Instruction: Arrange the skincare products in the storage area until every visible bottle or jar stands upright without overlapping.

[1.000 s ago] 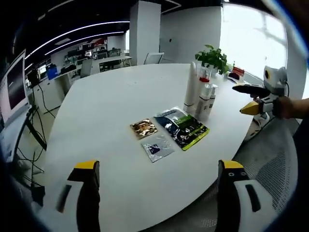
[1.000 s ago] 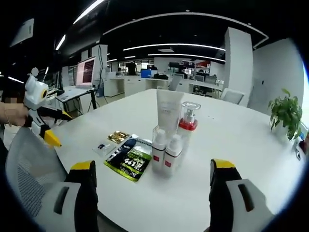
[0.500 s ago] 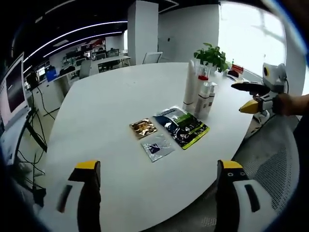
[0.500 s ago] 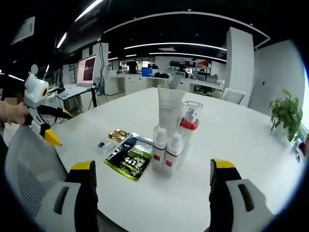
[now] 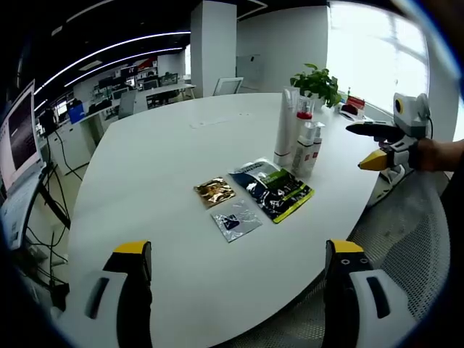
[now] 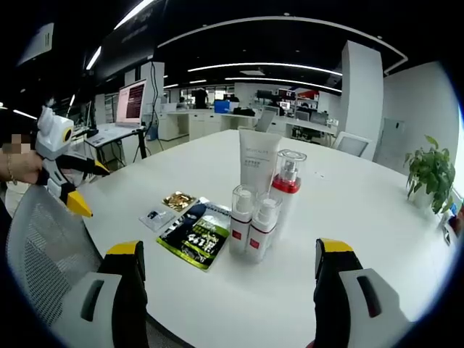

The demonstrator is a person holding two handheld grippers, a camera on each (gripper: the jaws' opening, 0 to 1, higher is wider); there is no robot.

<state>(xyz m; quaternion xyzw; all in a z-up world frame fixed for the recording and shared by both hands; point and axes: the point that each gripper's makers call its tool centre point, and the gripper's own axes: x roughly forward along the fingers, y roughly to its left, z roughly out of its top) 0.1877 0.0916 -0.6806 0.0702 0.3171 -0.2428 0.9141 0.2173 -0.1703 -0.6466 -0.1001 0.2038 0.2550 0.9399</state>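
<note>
Several skincare products stand upright in a tight cluster on the white table: a tall white tube [image 6: 259, 163], a clear pump bottle with a red collar [image 6: 285, 185] and two small white bottles [image 6: 251, 228]. In the left gripper view the same cluster [image 5: 297, 142] sits at the far right of the table. Flat beside it lie a dark green sachet [image 6: 196, 235], a gold sachet [image 6: 177, 201] and a silver sachet [image 6: 156, 217]. My left gripper [image 5: 232, 297] is open, well short of the sachets. My right gripper [image 6: 226, 297] is open, just in front of the bottles. Each gripper also appears in the other view: left gripper [image 6: 69, 188], right gripper [image 5: 380, 145].
A potted plant [image 5: 317, 83] stands at the far end of the table [image 5: 167, 152]. A mesh office chair [image 6: 51, 254] sits at the near edge. Desks and monitors fill the room behind. Wide bare tabletop lies left of the sachets.
Both cameras have shifted slightly, so the bottles and sachets sit a little differently in view. Nothing on the table has moved and both grippers stay open.
</note>
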